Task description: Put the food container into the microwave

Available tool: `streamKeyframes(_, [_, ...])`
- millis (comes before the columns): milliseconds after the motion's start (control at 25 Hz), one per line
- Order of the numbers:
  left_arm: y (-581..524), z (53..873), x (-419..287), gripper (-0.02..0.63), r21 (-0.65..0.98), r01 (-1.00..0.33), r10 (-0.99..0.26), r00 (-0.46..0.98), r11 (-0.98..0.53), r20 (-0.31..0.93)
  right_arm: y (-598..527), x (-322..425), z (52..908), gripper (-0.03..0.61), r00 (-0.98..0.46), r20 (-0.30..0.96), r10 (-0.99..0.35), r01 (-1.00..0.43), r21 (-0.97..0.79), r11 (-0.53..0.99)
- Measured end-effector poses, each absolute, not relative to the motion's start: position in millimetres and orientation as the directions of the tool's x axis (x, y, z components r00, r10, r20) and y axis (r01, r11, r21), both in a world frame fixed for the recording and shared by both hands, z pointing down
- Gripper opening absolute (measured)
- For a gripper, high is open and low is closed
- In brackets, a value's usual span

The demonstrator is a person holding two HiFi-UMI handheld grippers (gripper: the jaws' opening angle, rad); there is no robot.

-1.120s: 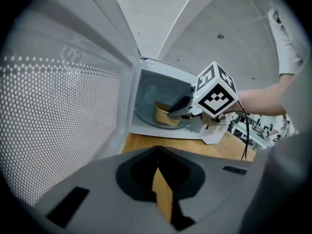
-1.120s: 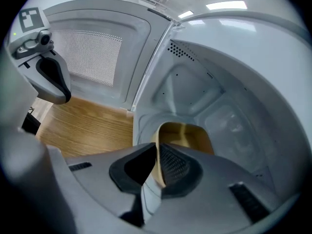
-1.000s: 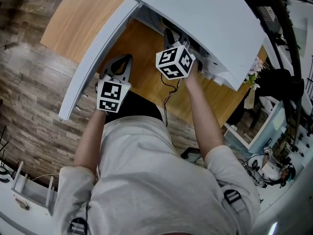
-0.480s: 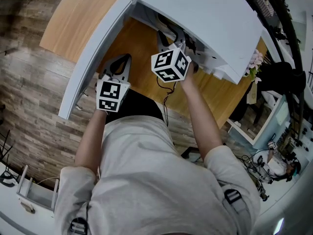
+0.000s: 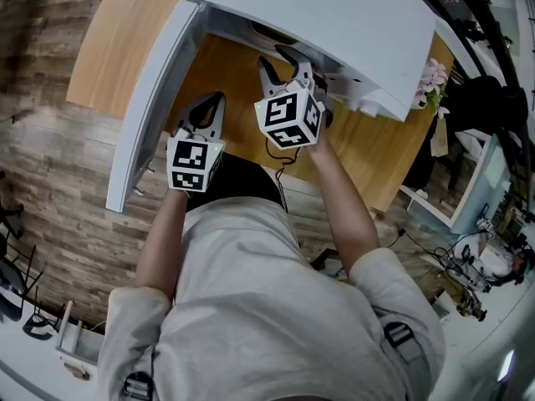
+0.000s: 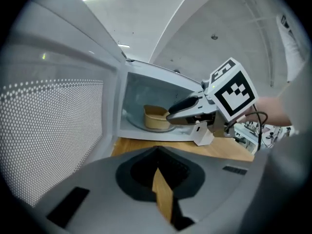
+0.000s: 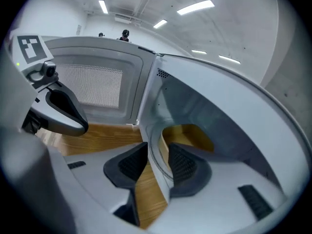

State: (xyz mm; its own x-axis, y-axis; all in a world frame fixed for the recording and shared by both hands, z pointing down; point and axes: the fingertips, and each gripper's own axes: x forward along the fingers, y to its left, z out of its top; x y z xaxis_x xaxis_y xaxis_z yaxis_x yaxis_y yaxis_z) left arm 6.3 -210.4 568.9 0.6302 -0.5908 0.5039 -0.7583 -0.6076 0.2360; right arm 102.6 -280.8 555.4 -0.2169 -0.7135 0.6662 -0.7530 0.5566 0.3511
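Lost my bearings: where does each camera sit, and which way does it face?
Head view: on the head, steeply down at microwave, arms, left tongs, right tongs.
Left gripper view: on shut left tongs, facing the microwave; right tongs shows.
Right gripper view: on right tongs, jaws just opening, empty, facing the microwave; left tongs shows.
Both gripper views share the food container.

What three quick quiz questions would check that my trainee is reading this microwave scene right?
1. Where is the food container?
2. True or false: the left claw holds it.
3. The microwave door is: A swung open, B shut, C missing.
Key: 1 inside the microwave. 2 false. 3 A.
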Motion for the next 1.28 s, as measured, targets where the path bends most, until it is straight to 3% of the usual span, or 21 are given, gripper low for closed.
streamKeyframes(280, [-218.1, 552.6, 19.4, 0.011, 0.192, -0.718, -0.569, 0.661, -0.669, 0.489, -261.0, 107.4, 551.5, 0.076, -0.202, 0.656, -0.728, -0.85, 0.252, 0.463])
streamKeyframes(400, [-219.0, 552.9, 18.4, 0.011, 0.234, -0.718, -0.561, 0.671, -0.656, 0.486, -250.8, 111.4, 552.1, 0.008, -0.175, 0.641, -0.747, -0.893, 0.217, 0.395])
streamKeyframes(840, [-213.8, 551.1, 33.6, 0.011, 0.321, -0.664, -0.473, 0.724, -0.675, 0.503, -208.2, 138.5, 568.7, 0.005, -0.068, 0.655, -0.752, -0.988, 0.058, 0.14])
streamKeyframes(1280, [-202.7, 542.7, 55.8, 0.011, 0.295, -0.668, -0.483, 0.716, -0.683, 0.504, -149.6, 170.5, 563.6, 0.003, -0.069, 0.635, -0.77, -0.997, -0.023, 0.07])
